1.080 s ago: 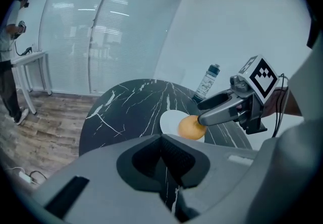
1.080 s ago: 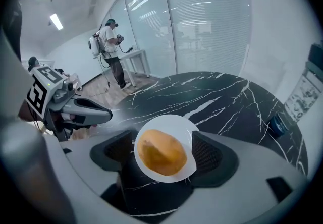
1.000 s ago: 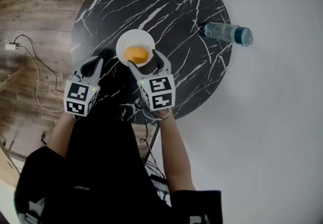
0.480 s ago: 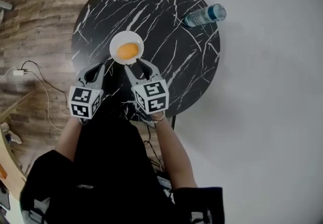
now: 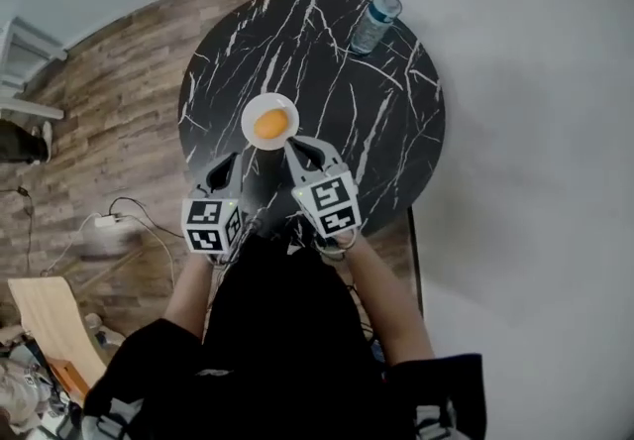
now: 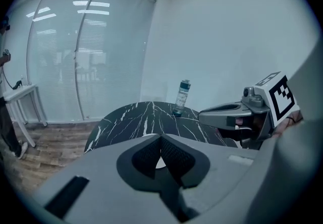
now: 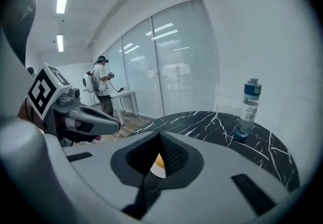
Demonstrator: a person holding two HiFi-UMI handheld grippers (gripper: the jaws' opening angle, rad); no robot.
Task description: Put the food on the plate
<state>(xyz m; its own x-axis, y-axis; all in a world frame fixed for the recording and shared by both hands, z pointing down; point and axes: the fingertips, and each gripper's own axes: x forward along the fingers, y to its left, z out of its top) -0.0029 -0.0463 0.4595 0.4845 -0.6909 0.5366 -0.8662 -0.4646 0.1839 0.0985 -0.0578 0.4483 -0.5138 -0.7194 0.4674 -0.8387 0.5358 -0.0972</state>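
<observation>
food (image 5: 271, 124): orange, round, lies on the plate; what kind, can't tell
plate (image 5: 247, 121): white, on table (image 5: 376, 121), about 8 o'clock from table centre
left gripper (image 5: 230, 161): 7 o'clock of plate, above the table, jaws together, nothing held
right gripper (image 5: 295, 145): 5 o'clock of plate, jaws have just been closing, now pressed together, nothing between them
bottle (image 5: 372, 24): upright, 1 o'clock table edge, well apart from plate
hidden: 6 o'clock table edge covered by grippers and person's body
gripper views: plate only a white sliver in each jaw notch; orange bit shows in right one only
background person (image 7: 102, 82): small, details unclear
</observation>
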